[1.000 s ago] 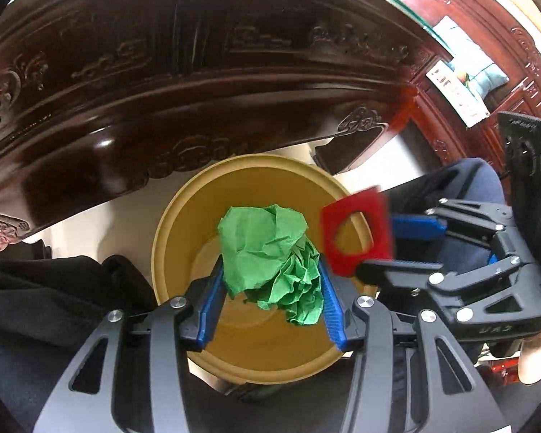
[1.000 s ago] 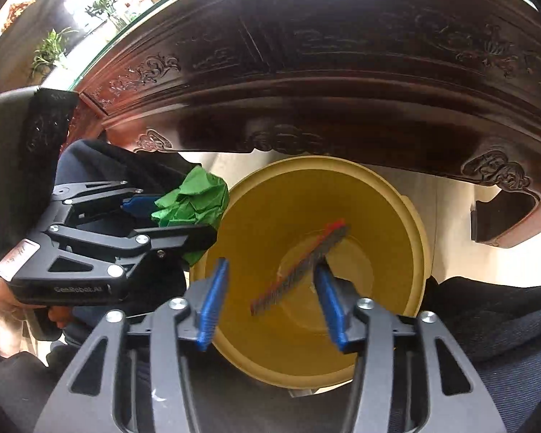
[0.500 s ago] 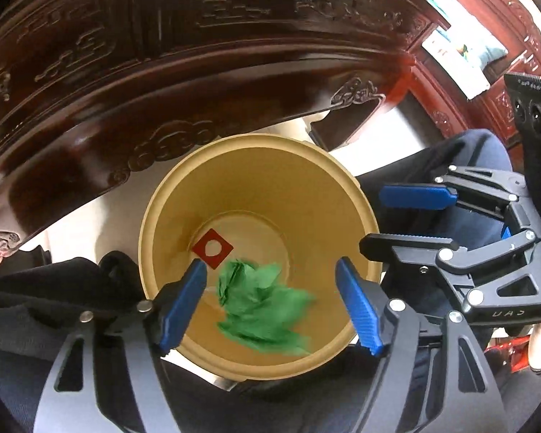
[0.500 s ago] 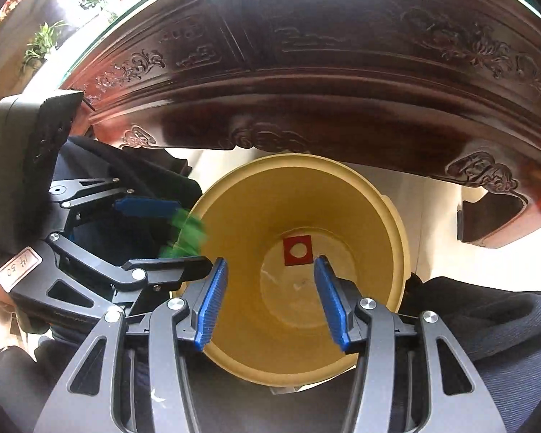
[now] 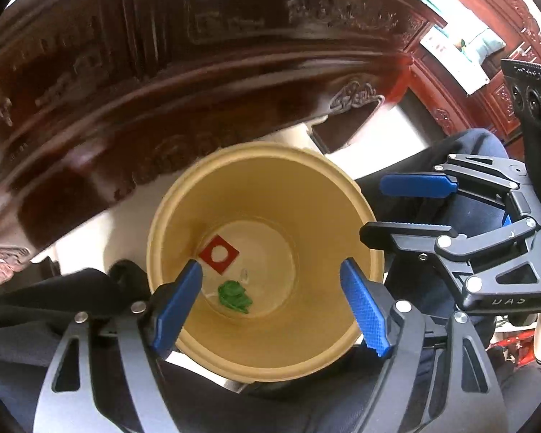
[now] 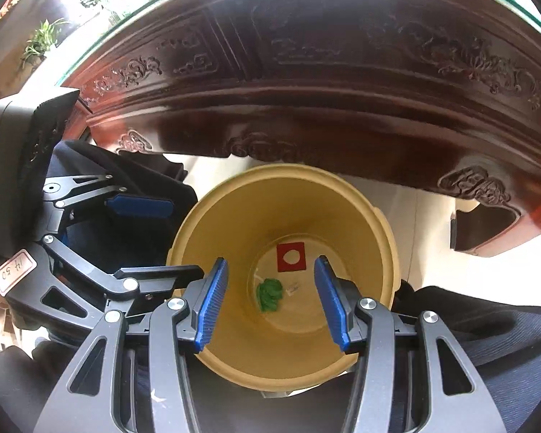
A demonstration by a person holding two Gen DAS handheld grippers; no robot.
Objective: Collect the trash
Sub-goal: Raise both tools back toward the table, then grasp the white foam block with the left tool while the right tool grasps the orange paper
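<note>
A yellow bin [image 5: 342,195] [image 6: 378,238] stands on the floor below both grippers. On its bottom lie a crumpled green paper ball [image 5: 234,296] [image 6: 269,294] and a red square card with a round hole [image 5: 219,254] [image 6: 291,256]. My left gripper [image 5: 270,301] is open and empty above the bin's near side. My right gripper [image 6: 270,294] is open and empty above the bin too. Each gripper shows in the other's view: the right one [image 5: 411,209] over the bin's right rim, the left one [image 6: 151,241] over its left rim.
A dark carved wooden table [image 5: 162,72] [image 6: 324,90] with a glass top overhangs the far side of the bin. Dark trouser legs [image 5: 36,310] [image 6: 487,332] flank the bin. Pale floor [image 6: 425,216] lies behind it. Potted plants [image 6: 43,41] stand far left.
My left gripper opened and the green paper ball fell to the bin's bottom. My right gripper let go of the red card, which landed flat in the bin.
</note>
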